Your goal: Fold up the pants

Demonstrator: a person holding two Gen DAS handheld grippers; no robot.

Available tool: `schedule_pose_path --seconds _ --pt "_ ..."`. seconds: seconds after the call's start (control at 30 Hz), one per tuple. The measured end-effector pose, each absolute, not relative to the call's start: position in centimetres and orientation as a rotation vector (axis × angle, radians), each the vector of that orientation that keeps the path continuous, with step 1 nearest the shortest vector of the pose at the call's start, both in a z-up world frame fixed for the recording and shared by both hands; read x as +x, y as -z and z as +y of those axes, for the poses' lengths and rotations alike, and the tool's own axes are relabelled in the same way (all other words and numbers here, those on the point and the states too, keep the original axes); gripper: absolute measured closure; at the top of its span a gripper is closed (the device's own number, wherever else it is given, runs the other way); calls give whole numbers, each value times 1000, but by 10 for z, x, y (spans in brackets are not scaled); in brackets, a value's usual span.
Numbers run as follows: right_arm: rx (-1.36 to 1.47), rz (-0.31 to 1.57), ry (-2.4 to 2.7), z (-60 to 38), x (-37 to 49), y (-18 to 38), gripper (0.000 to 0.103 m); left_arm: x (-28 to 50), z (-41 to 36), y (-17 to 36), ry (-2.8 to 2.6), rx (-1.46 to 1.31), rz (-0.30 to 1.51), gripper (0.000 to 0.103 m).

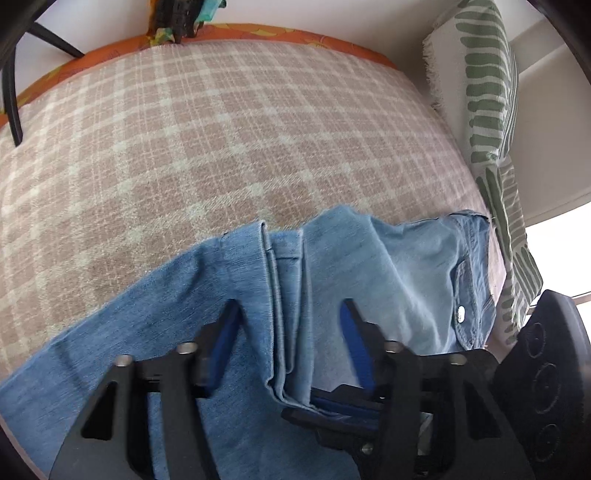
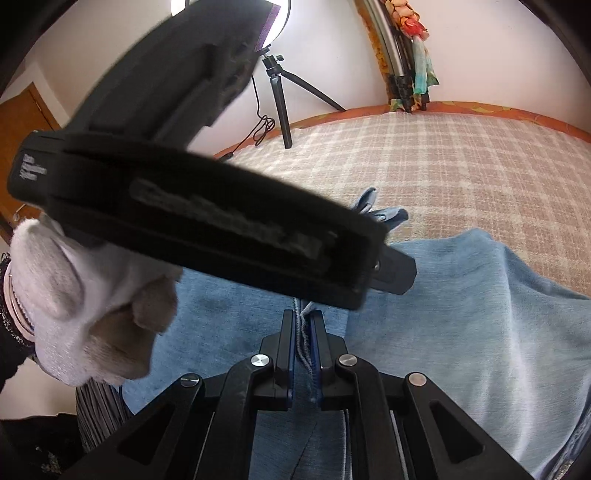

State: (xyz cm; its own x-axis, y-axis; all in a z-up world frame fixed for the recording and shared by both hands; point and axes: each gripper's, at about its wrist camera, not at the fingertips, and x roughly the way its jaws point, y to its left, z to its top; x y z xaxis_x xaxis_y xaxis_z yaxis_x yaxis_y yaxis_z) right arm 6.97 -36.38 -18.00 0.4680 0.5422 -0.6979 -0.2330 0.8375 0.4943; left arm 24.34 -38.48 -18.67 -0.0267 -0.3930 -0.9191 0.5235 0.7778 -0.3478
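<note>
Light blue denim pants [image 1: 229,295] lie on a pink checked bed cover [image 1: 221,147], with the waistband and a metal button [image 1: 460,315] at the right. My left gripper [image 1: 291,314] is open above the pants' folded seam, jaws wide apart. In the right wrist view my right gripper [image 2: 303,325] is shut on a hem edge of the pants [image 2: 461,314]. The left gripper's body [image 2: 192,206], held by a white-gloved hand [image 2: 74,295], crosses just in front of it.
A white pillow with green leaf print [image 1: 484,92] stands at the bed's right edge. A black tripod [image 2: 280,99] with a ring light stands by the wall beyond the bed. An orange sheet border [image 1: 258,33] runs along the far edge.
</note>
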Motion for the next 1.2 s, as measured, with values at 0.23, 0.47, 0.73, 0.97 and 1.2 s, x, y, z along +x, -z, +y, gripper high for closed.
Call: schedule_pose_path --seconds 0.23,0.47,0.73,0.97,1.2 --pt "338 1000 -512 -370 65 174 66 247 -361 188 697 87 1359 96" --pt "203 984 -581 -395 40 158 25 245 -324 168 695 35 1271 97" --pt "238 1033 -764 -357 50 182 25 248 -293 150 661 8 1221 97" --pt "179 1102 -714 -337 37 185 75 252 -292 143 669 -4 1203 97" --pt "241 1111 -517 -356 12 162 97 250 -319 148 725 -57 1208 97"
